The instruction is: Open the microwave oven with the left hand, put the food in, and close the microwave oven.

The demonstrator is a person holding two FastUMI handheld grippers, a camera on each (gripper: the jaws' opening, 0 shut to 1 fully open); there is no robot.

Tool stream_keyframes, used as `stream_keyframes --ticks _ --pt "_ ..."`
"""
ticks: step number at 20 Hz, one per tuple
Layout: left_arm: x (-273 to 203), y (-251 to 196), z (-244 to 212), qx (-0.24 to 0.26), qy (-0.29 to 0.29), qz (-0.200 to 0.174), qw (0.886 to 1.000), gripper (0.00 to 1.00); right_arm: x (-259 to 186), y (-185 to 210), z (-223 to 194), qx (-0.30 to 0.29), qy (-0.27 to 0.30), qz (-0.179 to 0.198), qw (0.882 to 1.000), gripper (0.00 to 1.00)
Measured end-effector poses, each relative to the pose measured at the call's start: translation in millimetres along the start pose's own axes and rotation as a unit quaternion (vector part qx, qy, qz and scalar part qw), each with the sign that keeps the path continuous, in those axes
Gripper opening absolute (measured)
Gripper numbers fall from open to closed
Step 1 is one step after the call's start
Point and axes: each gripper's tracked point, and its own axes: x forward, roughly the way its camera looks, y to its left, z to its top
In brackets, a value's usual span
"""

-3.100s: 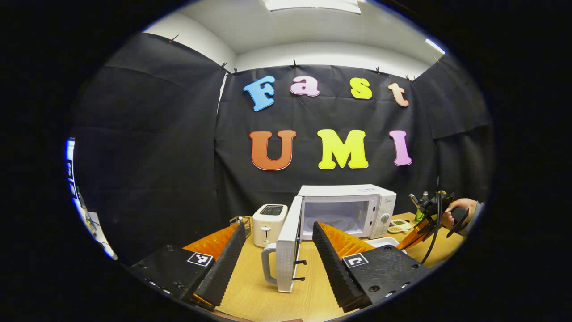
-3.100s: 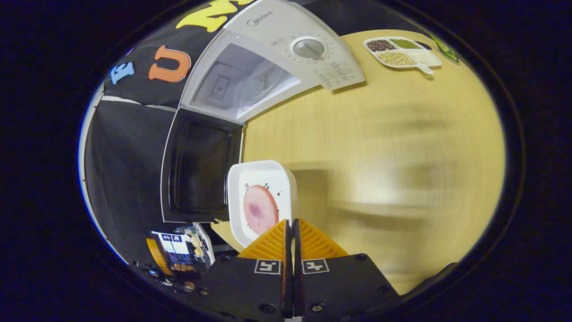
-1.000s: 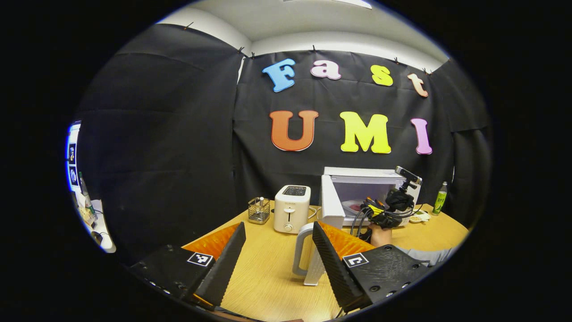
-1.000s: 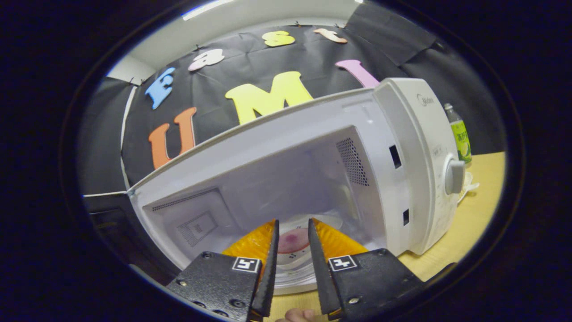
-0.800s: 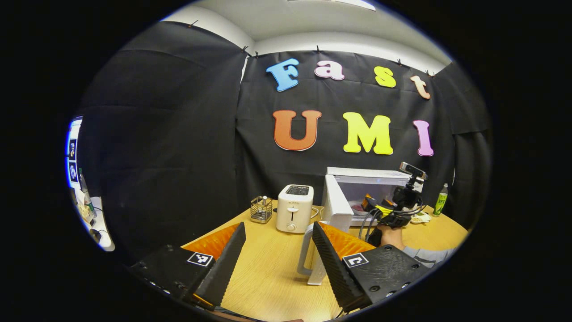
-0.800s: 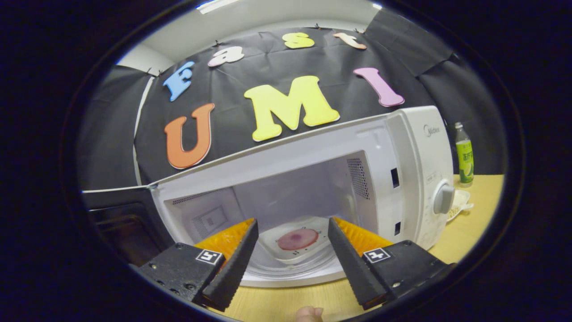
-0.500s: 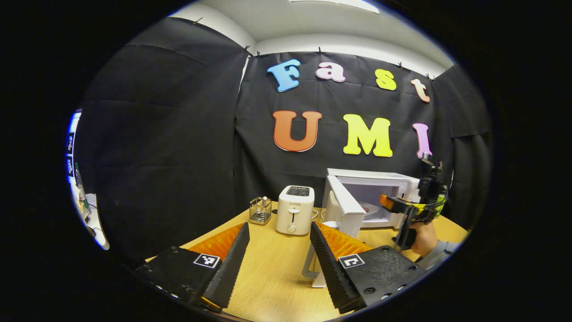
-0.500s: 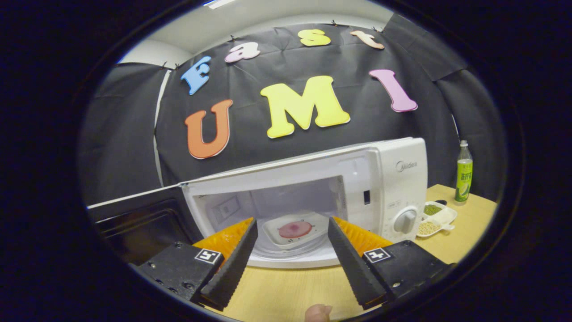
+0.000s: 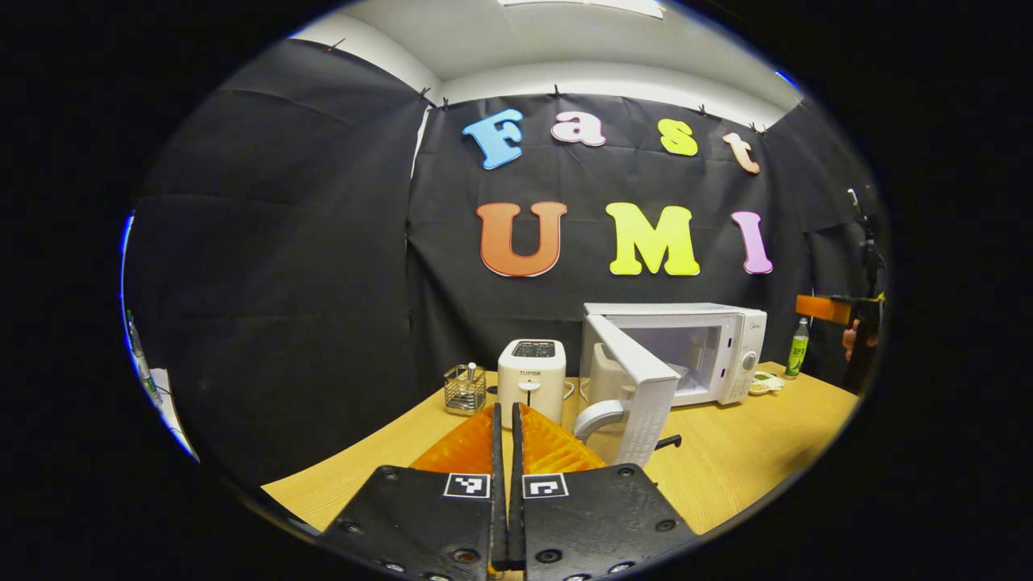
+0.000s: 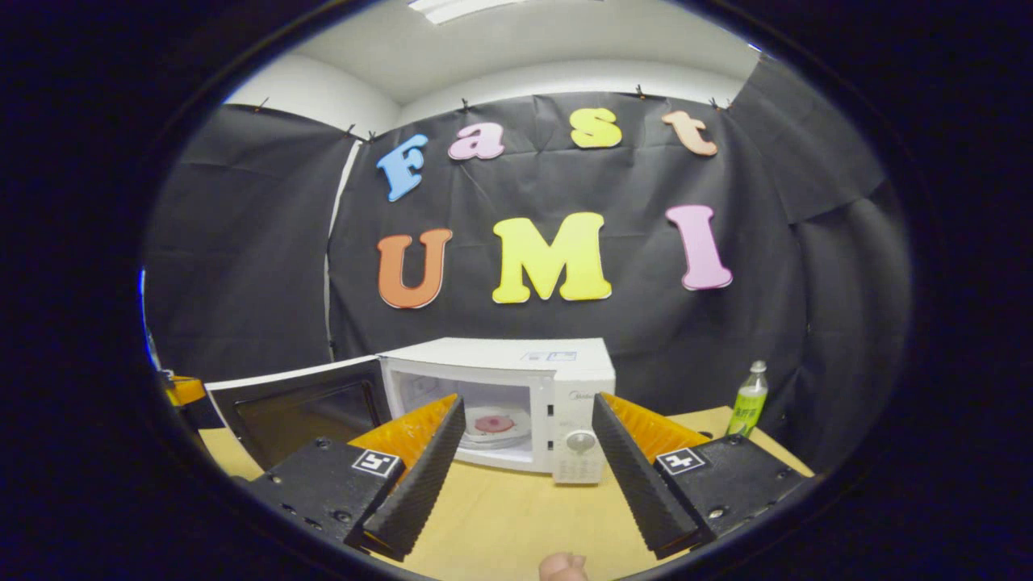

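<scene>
Sitting inside the open microwave (image 10: 516,403), food (image 10: 494,423) lies beyond right tongs (image 10: 523,452).

On the table (image 9: 750,452), in the left gripper view, a wire holder (image 9: 466,388) stands left of the toaster (image 9: 530,370), with the microwave oven (image 9: 710,343) to the toaster's right and its door (image 9: 637,383) swung out toward the camera. A bottle (image 9: 797,347) stands right of the oven, and what seems to be a divided dish (image 9: 763,384) lies before it. In the right gripper view the plate of food (image 10: 494,425) sits inside the oven.
</scene>
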Motion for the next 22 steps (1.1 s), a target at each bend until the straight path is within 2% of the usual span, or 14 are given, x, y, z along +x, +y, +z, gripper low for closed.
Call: stream_keyframes --ticks 1,2,4,8,9,10,11,12,15,16,17,18,19,22 --pt "5.6 -2.9 -0.9 -0.001 0.001 -0.009 1.0 0.0 -17.5 -5.2 10.1 -0.006 -0.003 -0.002 1.0 0.91" --pt "-1.5 -5.5 -2.7 -0.004 0.004 -0.015 1.0 0.0 -34.2 -10.6 18.5 -0.008 -0.012 -0.002 1.0 1.0" --pt "24.5 -10.0 -7.1 -0.02 0.008 -0.027 0.999 0.0 -57.5 -26.2 35.6 -0.015 -0.029 -0.011 0.999 0.91" --pt "27.8 -13.3 -19.2 -0.062 0.017 -0.046 0.997 0.0 -79.6 -35.2 46.7 -0.018 -0.039 -0.005 0.999 0.91" --pt "27.0 -17.8 -21.7 -0.073 0.019 -0.056 0.996 0.0 -81.4 -37.9 42.3 -0.015 -0.033 -0.004 0.999 1.0" --pt "27.5 -21.6 -24.7 -0.079 0.02 -0.063 0.995 0.0 -83.1 -39.0 38.0 -0.012 -0.025 -0.003 1.0 0.92" --pt "28.8 -25.0 -29.4 -0.081 0.026 -0.069 0.994 0.0 -84.4 -37.2 36.2 -0.009 -0.02 0.001 1.0 1.0" --pt "28.9 -29.3 -33.8 -0.082 0.029 -0.074 0.993 0.0 -85.1 -33.6 33.5 -0.006 -0.013 0.009 1.0 1.0" --pt "31.1 -43.5 -44.0 -0.068 0.038 -0.093 0.993 0.0 -89.9 -25.5 34.1 -0.005 -0.011 0.028 1.0 1.0" --pt "31.3 -52.1 -42.1 -0.064 0.035 -0.097 0.993 0.0 -91.1 -26.6 36.1 -0.006 -0.014 0.026 1.0 0.92" --pt "32.0 -53.9 -44.2 -0.056 0.042 -0.091 0.993 0.0 -91.9 -28.0 38.5 -0.007 -0.021 0.024 0.999 1.0" --pt "33.9 -59.2 -48.3 -0.052 0.045 -0.094 0.993 0.0 -91.2 -30.5 38.6 -0.005 -0.024 0.02 1.0 0.92" --pt "34.1 -71.7 -48.8 -0.05 0.045 -0.109 0.992 0.0 -90.0 -32.0 35.7 -0.003 -0.024 0.018 1.0 1.0" --pt "34.4 -90.5 -49.2 -0.02 0.043 -0.115 0.992 0.0 -86.5 -37.8 27.4 0.008 -0.016 0.019 1.0 1.0"
